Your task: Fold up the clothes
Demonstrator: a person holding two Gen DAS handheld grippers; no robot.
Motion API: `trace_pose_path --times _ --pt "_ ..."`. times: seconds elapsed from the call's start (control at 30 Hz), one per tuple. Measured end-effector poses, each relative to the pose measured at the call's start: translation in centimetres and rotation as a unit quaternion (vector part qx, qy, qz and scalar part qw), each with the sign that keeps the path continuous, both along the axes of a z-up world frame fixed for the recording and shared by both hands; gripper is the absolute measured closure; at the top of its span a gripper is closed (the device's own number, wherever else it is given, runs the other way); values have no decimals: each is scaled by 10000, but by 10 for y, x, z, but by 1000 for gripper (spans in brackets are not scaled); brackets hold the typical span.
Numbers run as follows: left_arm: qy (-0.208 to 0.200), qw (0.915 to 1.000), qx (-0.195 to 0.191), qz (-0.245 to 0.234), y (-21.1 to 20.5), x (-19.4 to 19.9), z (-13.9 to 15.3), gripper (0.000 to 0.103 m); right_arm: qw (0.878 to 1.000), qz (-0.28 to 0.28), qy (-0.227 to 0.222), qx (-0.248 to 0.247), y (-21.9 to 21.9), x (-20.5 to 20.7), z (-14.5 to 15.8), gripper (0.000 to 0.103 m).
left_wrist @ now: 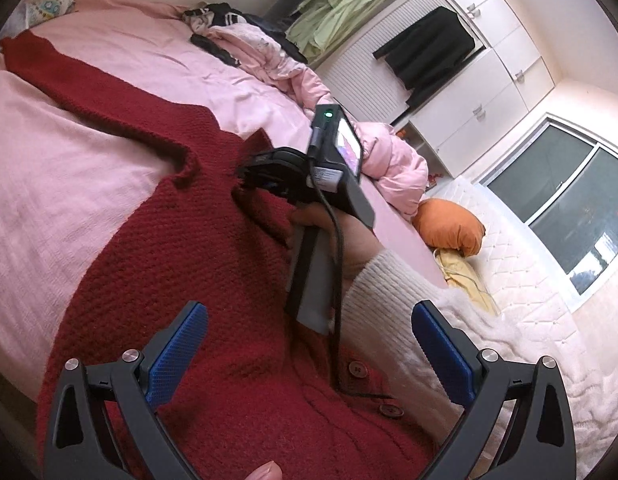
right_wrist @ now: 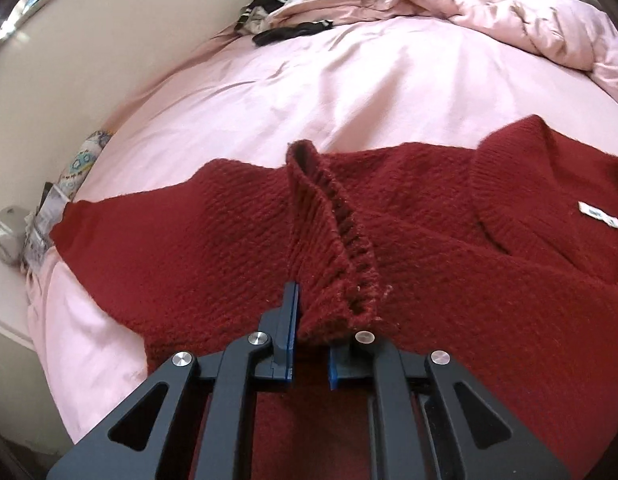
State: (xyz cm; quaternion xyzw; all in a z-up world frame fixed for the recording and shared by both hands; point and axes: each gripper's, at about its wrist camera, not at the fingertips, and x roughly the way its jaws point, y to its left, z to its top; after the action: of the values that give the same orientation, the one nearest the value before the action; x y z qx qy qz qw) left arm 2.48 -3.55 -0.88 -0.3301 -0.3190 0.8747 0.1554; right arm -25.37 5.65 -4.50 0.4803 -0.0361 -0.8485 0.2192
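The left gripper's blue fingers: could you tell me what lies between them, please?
In the left wrist view, the open left gripper frames the red cardigan and the cream sleeve; nothing is pinched.

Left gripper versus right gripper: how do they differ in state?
The left gripper is open, holding nothing, above the red cardigan. The right gripper is shut on a raised fold of that cardigan's knit. Both have blue pads and point down at it.

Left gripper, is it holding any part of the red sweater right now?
No, the left gripper stands wide open above the red sweater, with nothing between its blue pads.
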Motion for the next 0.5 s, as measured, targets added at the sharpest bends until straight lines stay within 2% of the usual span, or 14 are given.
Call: trace_pose_path --times 0.13,0.27,0.4,0.5 --pt "-8 10000 -44 -10 0 -1 0 1 9993 -45 314 194 18 7 21 92" --pt "-40 9999 -113 -9 2 -1 0 1 9958 -235 587 664 60 11 40 92" --pt "-88 9996 -256 -18 7 -2 1 1 9878 -883 665 1095 141 13 47 92" --pt "-136 9993 -360 -14 10 -2 1 1 9754 -1483 634 1500 219 22 46 92"
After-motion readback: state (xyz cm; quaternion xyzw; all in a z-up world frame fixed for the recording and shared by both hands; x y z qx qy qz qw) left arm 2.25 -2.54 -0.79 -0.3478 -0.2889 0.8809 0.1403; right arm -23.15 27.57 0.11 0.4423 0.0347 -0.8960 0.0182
